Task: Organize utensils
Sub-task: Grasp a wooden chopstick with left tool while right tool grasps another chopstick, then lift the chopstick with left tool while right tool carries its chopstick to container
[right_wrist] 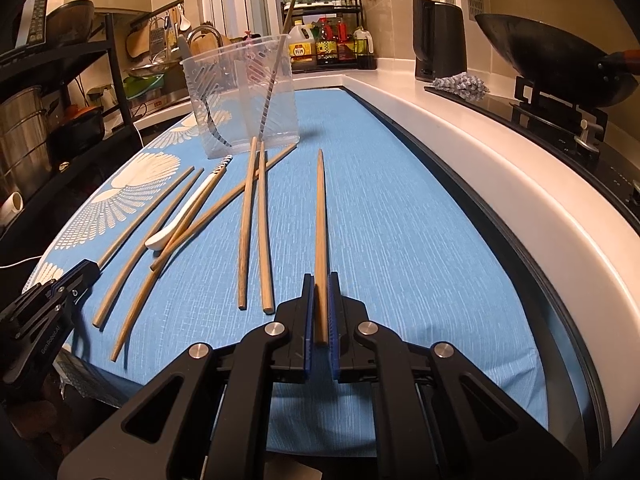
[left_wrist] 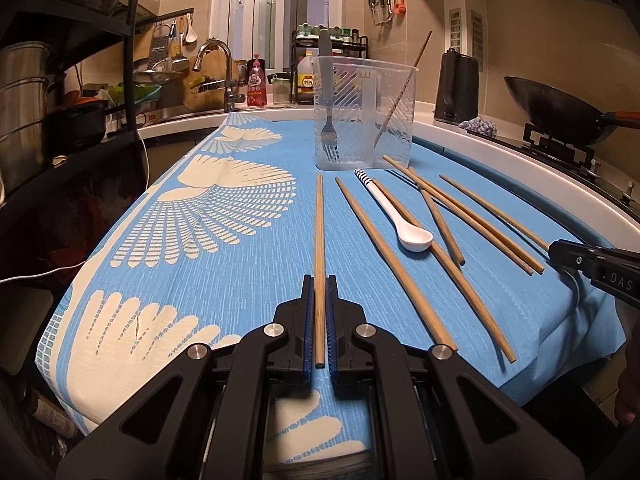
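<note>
My left gripper is shut on a wooden chopstick that points straight ahead over the blue cloth. My right gripper is shut on another wooden chopstick, also pointing ahead. Several loose chopsticks and a white spoon with a striped handle lie on the cloth between the grippers. A clear plastic holder stands at the far end with a fork and one chopstick in it. The right gripper shows at the right edge of the left wrist view.
The blue patterned cloth covers the counter. A white raised counter edge runs along the right, with a wok on a stove and a black kettle behind it. A sink tap and black shelving stand at the left.
</note>
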Demonstrator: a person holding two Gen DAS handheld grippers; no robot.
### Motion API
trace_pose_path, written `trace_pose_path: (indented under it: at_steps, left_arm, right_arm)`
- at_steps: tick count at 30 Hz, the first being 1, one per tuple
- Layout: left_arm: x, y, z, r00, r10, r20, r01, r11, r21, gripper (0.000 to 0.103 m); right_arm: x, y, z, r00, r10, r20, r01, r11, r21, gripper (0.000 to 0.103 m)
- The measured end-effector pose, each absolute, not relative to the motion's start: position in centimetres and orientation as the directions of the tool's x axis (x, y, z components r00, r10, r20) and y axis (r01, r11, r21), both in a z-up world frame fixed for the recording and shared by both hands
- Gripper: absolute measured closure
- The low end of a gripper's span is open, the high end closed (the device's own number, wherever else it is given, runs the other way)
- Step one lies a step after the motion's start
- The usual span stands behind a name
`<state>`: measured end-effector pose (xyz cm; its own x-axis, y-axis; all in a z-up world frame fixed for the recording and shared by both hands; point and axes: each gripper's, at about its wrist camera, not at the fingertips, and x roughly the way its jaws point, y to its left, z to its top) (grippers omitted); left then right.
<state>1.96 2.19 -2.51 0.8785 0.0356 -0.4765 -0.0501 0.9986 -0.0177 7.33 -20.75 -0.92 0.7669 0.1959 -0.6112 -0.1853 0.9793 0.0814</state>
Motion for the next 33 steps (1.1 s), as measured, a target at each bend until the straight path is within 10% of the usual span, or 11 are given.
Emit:
trace_pose_path:
  at_steps: [33]
  left_arm:
    - [4.9, 4.3, 10.1, 0.965, -0.004, -0.262, -0.010, 0.999, -0.051, 0.097]
  right_arm:
    - [9.9, -20.0, 13.7, 0.876, 0.275, -0.396, -0.267, 0.961, 0.077, 0.097]
